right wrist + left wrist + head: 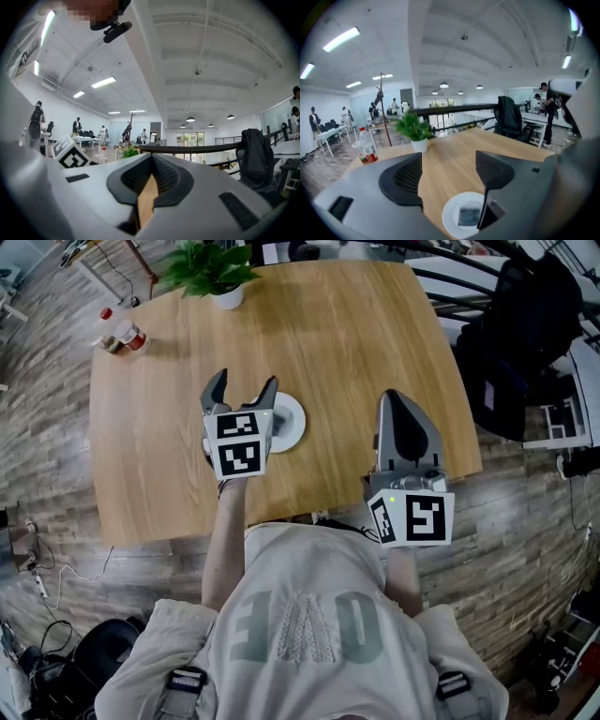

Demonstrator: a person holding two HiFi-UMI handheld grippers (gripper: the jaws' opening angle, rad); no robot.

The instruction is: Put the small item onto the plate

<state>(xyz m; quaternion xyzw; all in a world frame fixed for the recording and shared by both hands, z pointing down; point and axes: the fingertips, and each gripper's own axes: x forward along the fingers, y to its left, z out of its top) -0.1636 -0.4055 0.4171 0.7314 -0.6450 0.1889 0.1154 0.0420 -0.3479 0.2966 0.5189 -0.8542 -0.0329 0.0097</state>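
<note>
One small dark square item (469,216)

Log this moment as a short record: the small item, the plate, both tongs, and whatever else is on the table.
small item: dark, flat, squarish piece, lying on the plate
plate: white, round, on the wooden table, on its near half
left tongs: open, empty, held above the plate; item lies below, not gripped
right tongs: shut, nothing between them, held to the right of the plate
other things: potted plant at far edge; bottle at far left corner
task state: item appears to be placed
</note>
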